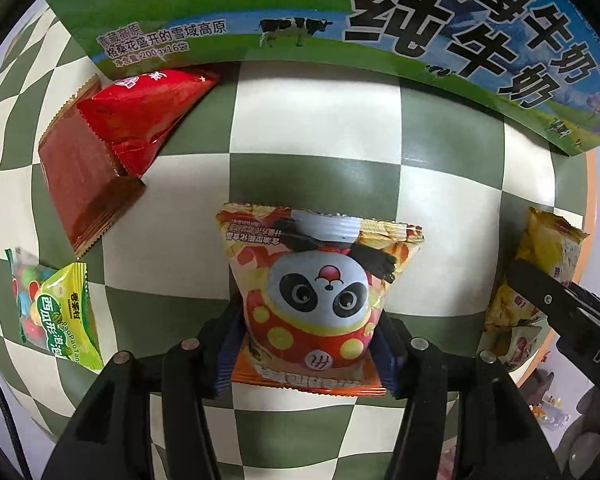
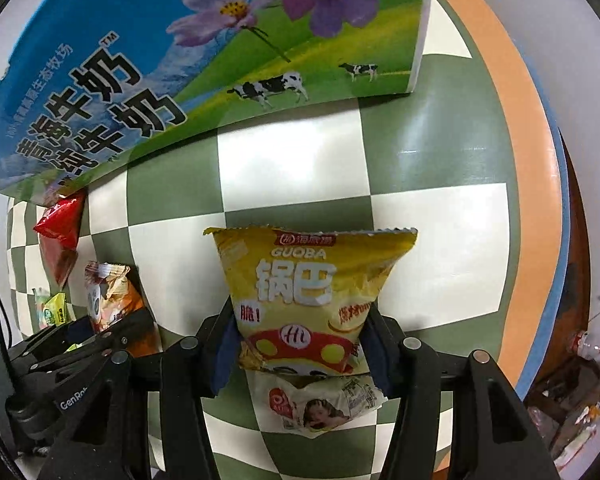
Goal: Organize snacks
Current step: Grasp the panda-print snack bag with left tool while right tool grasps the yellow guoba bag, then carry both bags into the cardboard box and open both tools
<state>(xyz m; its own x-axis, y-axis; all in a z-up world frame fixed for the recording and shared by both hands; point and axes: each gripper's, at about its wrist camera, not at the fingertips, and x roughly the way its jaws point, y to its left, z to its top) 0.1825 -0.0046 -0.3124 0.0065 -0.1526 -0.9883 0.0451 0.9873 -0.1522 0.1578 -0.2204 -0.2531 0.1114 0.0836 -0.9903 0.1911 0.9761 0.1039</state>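
You are holding one snack in each hand-held gripper, so the step in hand looks like the carry toward the tall printed cardboard milk carton [image 1: 340, 24] standing at the far edge of the green-and-white checkered table [image 1: 316, 120].

Your left hand-held gripper [image 1: 312, 336] is clamping its fingers on the lower half of the orange foil packet with a panda face [image 1: 320, 288], which is puffed with air and crinkling where the pads are pinching it.

Your right hand-held gripper [image 2: 300, 344] is squeezing the yellow GUOBA crisp packet [image 2: 304, 292] the same way, its serrated top edge pointing at the carton. A small white sachet with a child's face [image 2: 320, 404] is showing just beneath it; I cannot tell whether it is gripped too.

Next, I judge you are needing to lift both packets clear of the table and over the carton's rim.
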